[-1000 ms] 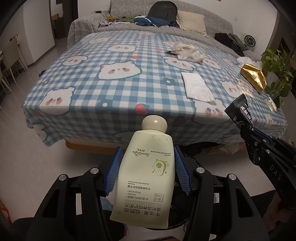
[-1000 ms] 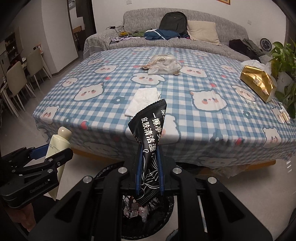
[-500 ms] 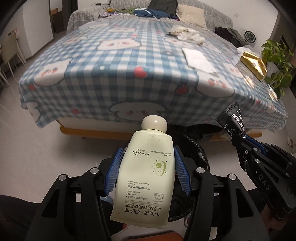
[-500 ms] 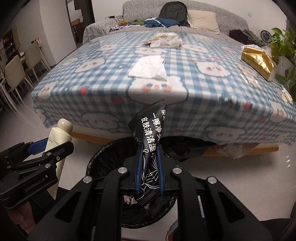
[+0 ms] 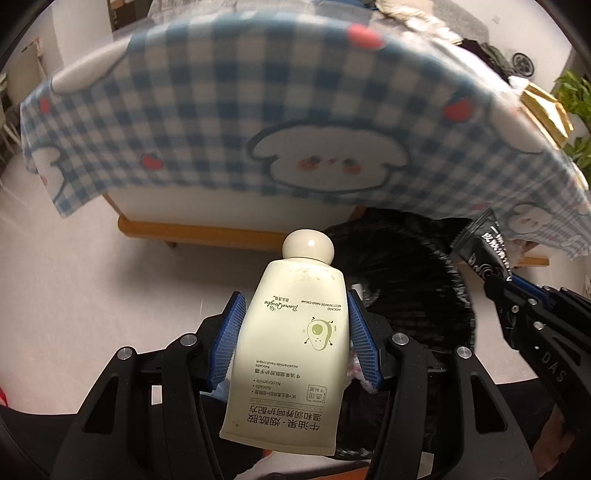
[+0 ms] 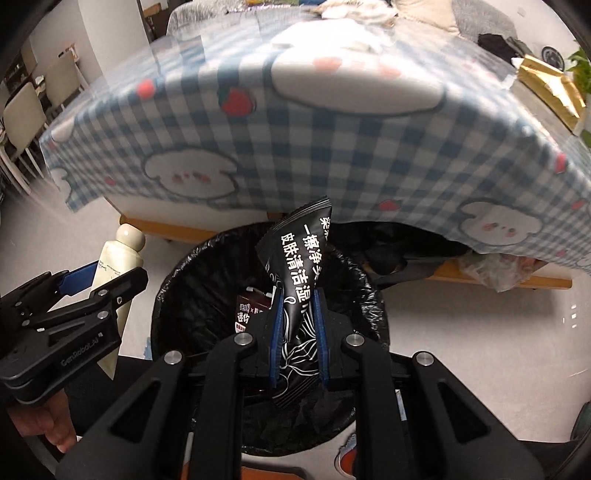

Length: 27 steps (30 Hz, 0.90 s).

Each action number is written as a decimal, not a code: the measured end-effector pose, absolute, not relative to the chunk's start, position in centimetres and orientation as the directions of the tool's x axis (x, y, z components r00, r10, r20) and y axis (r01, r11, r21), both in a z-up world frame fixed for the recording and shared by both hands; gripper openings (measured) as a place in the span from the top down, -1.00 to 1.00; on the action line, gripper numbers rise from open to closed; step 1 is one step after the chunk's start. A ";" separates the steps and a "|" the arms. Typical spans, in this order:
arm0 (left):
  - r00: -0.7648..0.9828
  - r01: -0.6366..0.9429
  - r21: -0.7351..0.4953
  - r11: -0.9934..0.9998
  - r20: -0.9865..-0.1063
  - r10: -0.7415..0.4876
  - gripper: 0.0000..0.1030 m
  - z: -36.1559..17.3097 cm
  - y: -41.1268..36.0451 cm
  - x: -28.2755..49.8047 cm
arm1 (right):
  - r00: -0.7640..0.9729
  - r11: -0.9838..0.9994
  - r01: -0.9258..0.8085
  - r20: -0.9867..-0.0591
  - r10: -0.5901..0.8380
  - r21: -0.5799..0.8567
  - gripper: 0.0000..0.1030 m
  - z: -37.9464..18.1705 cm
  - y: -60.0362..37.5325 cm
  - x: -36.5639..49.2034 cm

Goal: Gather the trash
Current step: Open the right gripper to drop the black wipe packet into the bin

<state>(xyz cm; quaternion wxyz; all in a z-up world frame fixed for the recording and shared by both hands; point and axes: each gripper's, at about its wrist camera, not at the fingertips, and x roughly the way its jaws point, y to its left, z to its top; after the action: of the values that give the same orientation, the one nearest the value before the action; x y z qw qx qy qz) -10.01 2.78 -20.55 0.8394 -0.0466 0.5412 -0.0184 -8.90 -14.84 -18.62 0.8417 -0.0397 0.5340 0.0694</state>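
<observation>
My left gripper [image 5: 295, 328] is shut on a pale green hand cream tube [image 5: 291, 354], cap pointing forward, held at the left rim of a bin lined with a black bag [image 5: 417, 266]. My right gripper [image 6: 297, 317] is shut on a black wipes packet [image 6: 299, 266] and holds it directly over the open bin [image 6: 192, 284]. The bin holds a dark carton [image 6: 245, 310] and other trash. The tube [image 6: 110, 266] and left gripper [image 6: 79, 286] show at left in the right wrist view; the packet [image 5: 487, 251] shows at right in the left wrist view.
The bin stands on the pale floor against a table draped in a blue checked cloth with bear prints [image 5: 258, 122]. A gold bag [image 6: 550, 88] and crumpled paper [image 6: 351, 11] lie on the table. Chairs [image 6: 26, 122] stand far left. A plant [image 5: 576, 96] is at right.
Both grippers have dropped low and moved toward the bin, so the table top has risen out of view. The packet now hangs over the bin's opening. Both grips are unchanged.
</observation>
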 end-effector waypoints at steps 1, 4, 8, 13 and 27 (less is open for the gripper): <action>0.408 -0.026 -0.098 0.995 -0.909 -0.079 -0.06 -21.0 3.1 -10.0 | 0.412 0.987 -0.159 -0.908 0.075 0.010 0.70 -19.1 -14.7 -8.7; 0.396 -0.038 -0.102 0.994 -0.915 -0.078 -0.06 -21.5 3.7 -10.0 | 0.394 0.987 -0.160 -0.916 0.074 0.011 0.69 -19.9 -14.1 -8.1; 0.403 -0.038 -0.108 0.993 -0.911 -0.084 -0.06 -21.2 4.1 -10.1 | 0.384 0.986 -0.167 -0.920 0.076 0.011 0.64 -20.6 -13.3 -7.8; 0.401 -0.040 -0.103 0.994 -0.913 -0.078 -0.06 -21.0 4.5 -9.9 | 0.380 0.985 -0.170 -0.922 0.076 0.011 0.47 -21.2 -12.9 -7.5; 0.379 -0.040 -0.092 0.995 -0.923 -0.070 -0.06 -22.1 4.0 -9.8 | 0.384 0.989 -0.146 -0.923 0.026 -0.033 -0.48 -22.2 -13.2 -7.3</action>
<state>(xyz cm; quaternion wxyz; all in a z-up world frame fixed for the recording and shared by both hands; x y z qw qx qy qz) -9.83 4.00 -22.12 0.8289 -0.0492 0.5572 -0.0092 -7.34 -13.22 -22.19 0.8302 -0.0541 0.5524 0.0517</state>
